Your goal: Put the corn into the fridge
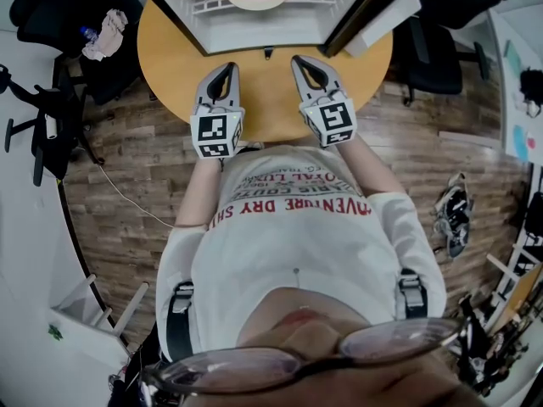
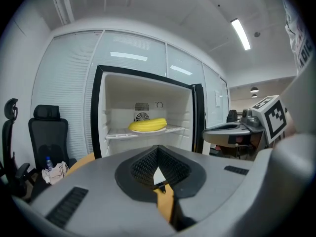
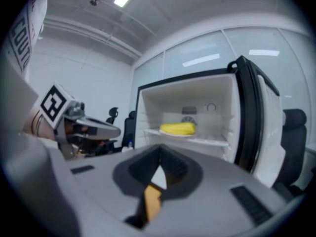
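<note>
Spreading under everything is a wood-plank floor (image 1: 127,210), and on it stands a round, tan bench (image 1: 170,58). A small white fridge (image 1: 254,34) sits on the far part of the bench with its door (image 3: 256,117) swung fully open to the person's right, so the inside faces the person. A black office chair (image 2: 47,132) stands to the left of the fridge, off the bench.

A wire shelf (image 2: 118,132) runs across the inside of the fridge. The person holds both claws side by side just in front of their chest, over the near edge of the bench. Both point at the open fridge and are well short of it. The left claw (image 1: 226,66) has its jaws drawn together with nothing between them. The right claw (image 1: 303,61) is likewise closed tight and empty.

A white plate (image 2: 160,130) rests on the shelf near the back wall. The corn (image 2: 148,125), a yellow cob, lies lengthwise on that plate inside the fridge, apart from both claws.
</note>
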